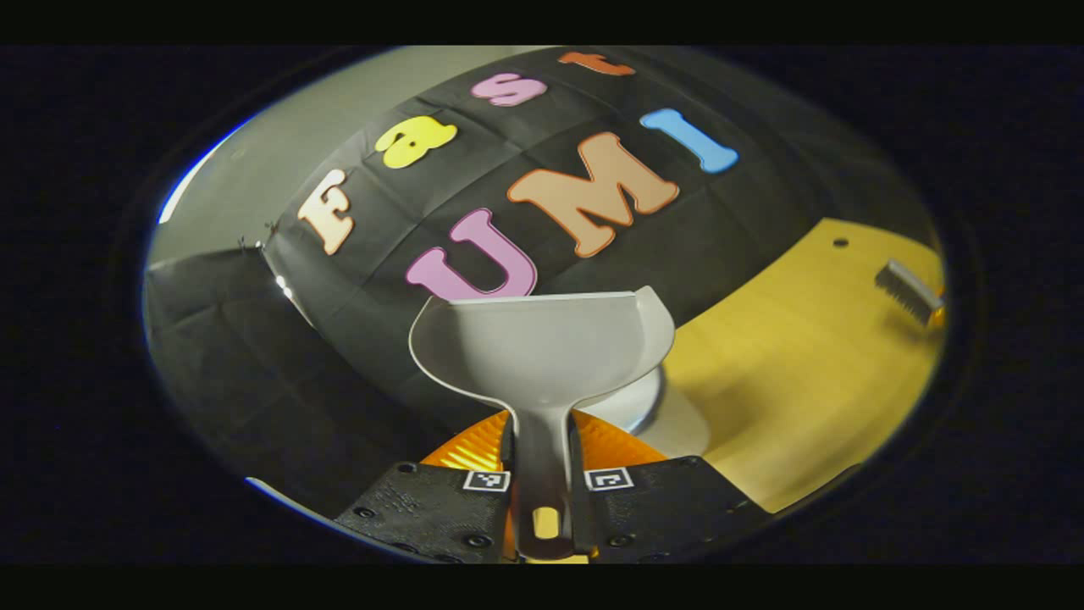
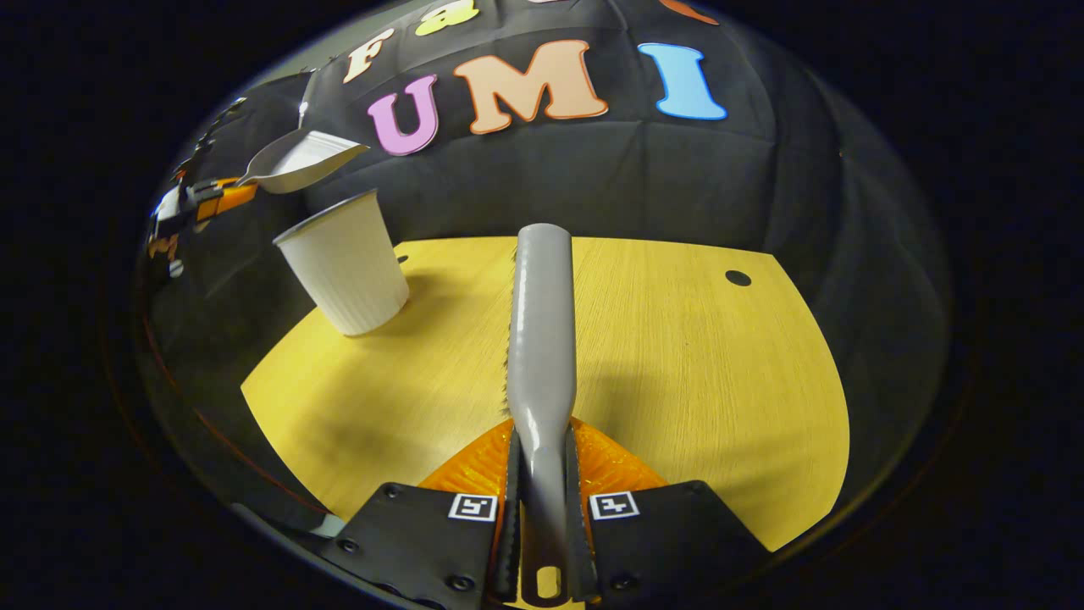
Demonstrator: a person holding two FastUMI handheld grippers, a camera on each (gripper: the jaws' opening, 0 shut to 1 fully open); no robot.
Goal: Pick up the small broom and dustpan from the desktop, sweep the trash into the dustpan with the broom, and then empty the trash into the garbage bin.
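My left gripper [image 1: 542,440] is shut on the handle of the grey dustpan [image 1: 542,347], held up in the air with its inside showing plain grey. Just beneath the pan shows the rim of a white paper cup [image 1: 637,408], serving as the bin. In the right gripper view the dustpan [image 2: 298,161] hangs tilted above and slightly left of the cup [image 2: 347,263], with the left gripper [image 2: 212,199] behind it. My right gripper [image 2: 542,449] is shut on the handle of the grey broom [image 2: 542,339], bristles facing left, above the table. The broom [image 1: 908,292] also appears far right in the left gripper view.
The yellow wooden tabletop [image 2: 694,356] has a small dark hole [image 2: 738,278] near its back right. The cup stands near the table's back left corner. Black cloth walls close in the back and sides.
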